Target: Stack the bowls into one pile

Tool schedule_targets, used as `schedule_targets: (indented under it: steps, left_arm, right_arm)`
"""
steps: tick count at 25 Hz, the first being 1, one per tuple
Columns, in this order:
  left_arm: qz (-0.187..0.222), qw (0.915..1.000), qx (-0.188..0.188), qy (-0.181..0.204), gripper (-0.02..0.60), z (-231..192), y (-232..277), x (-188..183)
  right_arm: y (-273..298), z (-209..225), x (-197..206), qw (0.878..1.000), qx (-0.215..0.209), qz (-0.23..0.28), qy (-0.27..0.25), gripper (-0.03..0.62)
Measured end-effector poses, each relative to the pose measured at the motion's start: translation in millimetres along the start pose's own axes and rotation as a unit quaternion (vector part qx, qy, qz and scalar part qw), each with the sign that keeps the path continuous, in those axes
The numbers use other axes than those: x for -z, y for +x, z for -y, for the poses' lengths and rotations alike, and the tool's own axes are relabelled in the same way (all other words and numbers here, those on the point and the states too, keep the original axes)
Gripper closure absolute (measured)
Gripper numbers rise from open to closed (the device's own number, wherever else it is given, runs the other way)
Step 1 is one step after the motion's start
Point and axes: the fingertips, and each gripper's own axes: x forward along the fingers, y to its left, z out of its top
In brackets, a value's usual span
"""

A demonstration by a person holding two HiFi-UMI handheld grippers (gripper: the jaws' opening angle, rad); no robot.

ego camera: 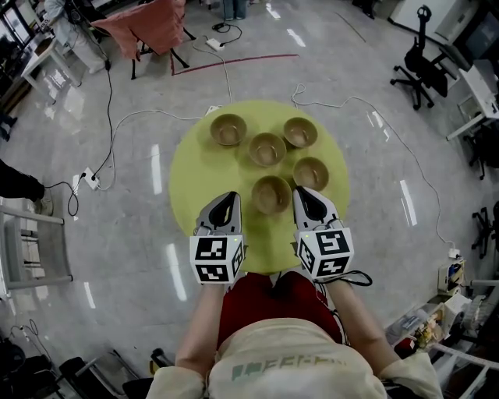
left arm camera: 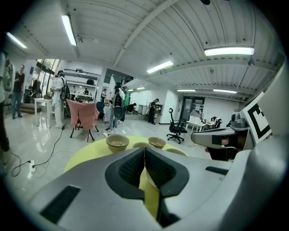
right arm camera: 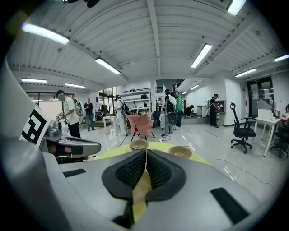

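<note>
Closest to me, my left tongs (ego camera: pixel 228 201) hang over the round yellow-green counter (ego camera: pixel 195 167) at about 8 o'clock from its middle. My right tongs (ego camera: pixel 306 196) hang at about 4 o'clock. In the left gripper view the dark ribbed pads meet at their tips with nothing caught between them. The right gripper view shows the same: jaws pressed together and empty.

All five tan bowls stand upright and separate on the counter, none inside another. The nearest bowl (ego camera: pixel 272 194) sits close to the counter's middle, between the two tongs and just beside the right one. The second bowl (ego camera: pixel 310 173) is at roughly 3 o'clock, just beyond the right tongs' tips. The third bowl (ego camera: pixel 267 149) stands toward 12 o'clock, about halfway out from the middle. The fourth bowl (ego camera: pixel 300 132) is at 1 o'clock and the fifth bowl (ego camera: pixel 228 129) at 11 o'clock, both near the far rim.

Past the counter, cables (ego camera: pixel 117 132) trail over the glossy grey floor (ego camera: pixel 351 47). A chair with a pink cloth (ego camera: pixel 148 23) stands far out at 11 o'clock. An office chair (ego camera: pixel 417 66) stands at 2 o'clock.
</note>
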Motion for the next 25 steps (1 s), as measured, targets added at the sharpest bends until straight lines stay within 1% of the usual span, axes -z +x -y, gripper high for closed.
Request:
schedule_targets:
  steps: [6, 14, 20, 25]
  left_arm:
    - [-0.011, 0.9999, -0.008, -0.010, 0.558, 4, 13, 9]
    - [-0.035, 0.9983, -0.038, -0.026, 0.557, 12, 40, 22]
    - [-0.055, 0.9954, -0.057, -0.052, 0.557, 22, 63, 31]
    - [-0.075, 0.9911, -0.079, -0.077, 0.554, 22, 78, 43]
  right_arm:
    - [2, 15, 7, 1.000, -0.001, -0.006, 0.000, 0.557]
    - [25, 41, 2, 0.999, -0.030, -0.008, -0.015, 0.557]
    - [48, 55, 6, 0.996, -0.072, -0.032, -0.037, 0.557]
    - [62, 57, 12, 0.992, -0.107, -0.047, -0.048, 0.557]
